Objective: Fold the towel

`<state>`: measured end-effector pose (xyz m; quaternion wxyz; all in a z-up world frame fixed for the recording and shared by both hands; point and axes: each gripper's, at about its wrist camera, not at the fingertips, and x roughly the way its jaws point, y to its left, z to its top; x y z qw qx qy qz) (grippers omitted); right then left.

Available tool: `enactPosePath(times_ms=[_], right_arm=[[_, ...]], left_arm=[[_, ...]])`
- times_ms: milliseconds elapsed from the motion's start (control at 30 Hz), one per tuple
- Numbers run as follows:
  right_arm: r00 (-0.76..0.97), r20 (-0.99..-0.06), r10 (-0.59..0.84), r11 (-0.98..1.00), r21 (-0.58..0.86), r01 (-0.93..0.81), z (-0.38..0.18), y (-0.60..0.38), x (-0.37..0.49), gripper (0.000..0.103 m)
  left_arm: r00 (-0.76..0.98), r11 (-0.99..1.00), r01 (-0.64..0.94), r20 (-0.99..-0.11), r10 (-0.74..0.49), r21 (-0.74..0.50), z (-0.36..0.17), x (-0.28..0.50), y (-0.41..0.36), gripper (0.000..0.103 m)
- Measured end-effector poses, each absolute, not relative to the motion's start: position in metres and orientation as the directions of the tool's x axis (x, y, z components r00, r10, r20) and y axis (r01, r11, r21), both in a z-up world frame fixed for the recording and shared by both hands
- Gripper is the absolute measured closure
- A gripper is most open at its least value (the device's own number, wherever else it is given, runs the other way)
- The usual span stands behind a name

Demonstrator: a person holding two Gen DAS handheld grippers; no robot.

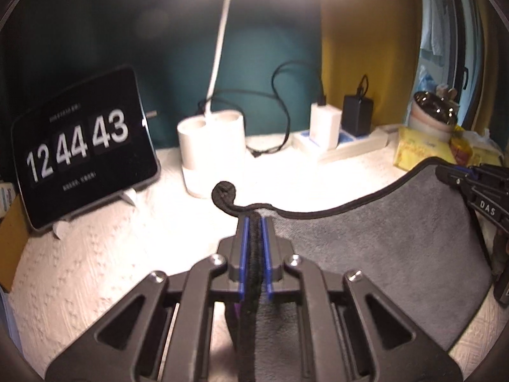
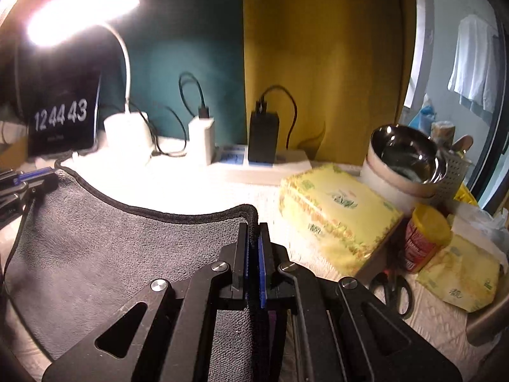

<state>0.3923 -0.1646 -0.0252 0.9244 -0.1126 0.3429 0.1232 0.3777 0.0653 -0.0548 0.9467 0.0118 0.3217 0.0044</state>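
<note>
A grey towel [image 1: 375, 254] with a black hem lies over the white table cover. My left gripper [image 1: 254, 222] is shut on the towel's left corner, and the black hem curls out past the fingertips. My right gripper [image 2: 253, 227] is shut on the towel's [image 2: 105, 251] right corner. The towel's far edge sags in a curve between the two grippers. The right gripper also shows at the right edge of the left wrist view [image 1: 470, 178], and the left gripper at the left edge of the right wrist view [image 2: 28, 181].
A clock display [image 1: 86, 146] stands at the back left. A white lamp base [image 1: 210, 146], a power strip with chargers [image 1: 343, 137], yellow tissue packs [image 2: 337, 216], a steel bowl [image 2: 404, 156], a red jar [image 2: 423, 238] and scissors [image 2: 394, 293] crowd the back and right.
</note>
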Motion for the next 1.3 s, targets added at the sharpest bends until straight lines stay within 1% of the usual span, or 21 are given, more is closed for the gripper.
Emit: enactPosePath(times_ms=[67, 200, 267, 333, 467, 500, 533, 567, 600, 633, 667, 733, 800, 900, 1033, 1100, 1300], right_arm=[[0.718, -0.683, 0.139, 0.946, -0.124, -0.301, -0.031, -0.165, 0.396, 0.098], [0.694, -0.708, 0.129, 0.955, -0.100, -0.279, -0.034, -0.169, 0.399, 0.098], [0.667, -0.734, 0.125, 0.957, -0.089, -0.276, -0.038, -0.171, 0.402, 0.098], [0.635, -0.762, 0.128, 0.960, -0.065, -0.271, -0.043, -0.172, 0.407, 0.097], [0.571, -0.807, 0.148, 0.964, -0.011, -0.266, -0.053, -0.176, 0.413, 0.097], [0.563, -0.813, 0.152, 0.964, -0.005, -0.267, -0.054, -0.177, 0.414, 0.096], [0.563, -0.812, 0.152, 0.964, -0.005, -0.268, -0.054, -0.176, 0.414, 0.094], [0.567, -0.810, 0.147, 0.964, -0.011, -0.267, -0.053, -0.176, 0.413, 0.089], [0.573, -0.807, 0.142, 0.964, -0.018, -0.264, -0.052, -0.176, 0.412, 0.082], [0.580, -0.803, 0.139, 0.965, -0.023, -0.263, -0.051, -0.175, 0.411, 0.067], [0.584, -0.800, 0.140, 0.965, -0.023, -0.262, -0.049, -0.175, 0.410, 0.054], [0.595, -0.791, 0.141, 0.966, -0.022, -0.259, -0.045, -0.177, 0.408, 0.048], [0.607, -0.783, 0.139, 0.967, -0.025, -0.255, -0.040, -0.179, 0.404, 0.047], [0.630, -0.765, 0.135, 0.970, -0.028, -0.242, -0.029, -0.185, 0.394, 0.043], [0.657, -0.740, 0.145, 0.971, -0.020, -0.237, -0.015, -0.193, 0.373, 0.036], [0.667, -0.729, 0.156, 0.971, -0.011, -0.239, -0.007, -0.197, 0.361, 0.035], [0.690, -0.701, 0.179, 0.967, -0.002, -0.254, 0.007, -0.199, 0.328, 0.035]], left_arm=[[0.766, 1.000, -0.014, -0.643, 0.016, 0.009, -0.063, 0.385, 0.069, 0.093], [0.734, 1.000, -0.027, -0.679, 0.008, -0.017, -0.069, 0.393, 0.075, 0.092], [0.696, 1.000, -0.016, -0.718, -0.003, -0.021, -0.075, 0.399, 0.075, 0.090], [0.647, 0.999, -0.007, -0.762, -0.026, -0.041, -0.084, 0.407, 0.075, 0.083], [0.641, 0.997, -0.021, -0.767, -0.040, -0.069, -0.083, 0.407, 0.081, 0.079], [0.639, 0.997, -0.021, -0.768, -0.041, -0.071, -0.082, 0.406, 0.082, 0.075], [0.643, 0.997, -0.023, -0.765, -0.040, -0.071, -0.081, 0.406, 0.082, 0.062], [0.647, 0.997, -0.025, -0.762, -0.036, -0.068, -0.079, 0.404, 0.082, 0.051], [0.655, 0.997, -0.029, -0.755, -0.035, -0.072, -0.077, 0.402, 0.083, 0.031], [0.667, 0.996, -0.031, -0.744, -0.038, -0.079, -0.074, 0.400, 0.084, 0.022], [0.681, 0.996, -0.035, -0.731, -0.035, -0.081, -0.070, 0.396, 0.085, 0.020], [0.695, 0.996, -0.039, -0.719, -0.032, -0.082, -0.063, 0.390, 0.085, 0.014], [0.708, 0.995, -0.045, -0.705, -0.031, -0.088, -0.058, 0.382, 0.087, 0.011], [0.728, 0.994, -0.051, -0.685, -0.030, -0.097, -0.050, 0.368, 0.087, 0.009], [0.746, 0.994, -0.045, -0.665, -0.035, -0.102, -0.043, 0.346, 0.083, 0.008], [0.735, 0.993, -0.039, -0.677, -0.047, -0.111, -0.039, 0.334, 0.080, 0.008], [0.768, 0.993, -0.021, -0.638, -0.056, -0.112, -0.021, 0.296, 0.066, 0.008]])
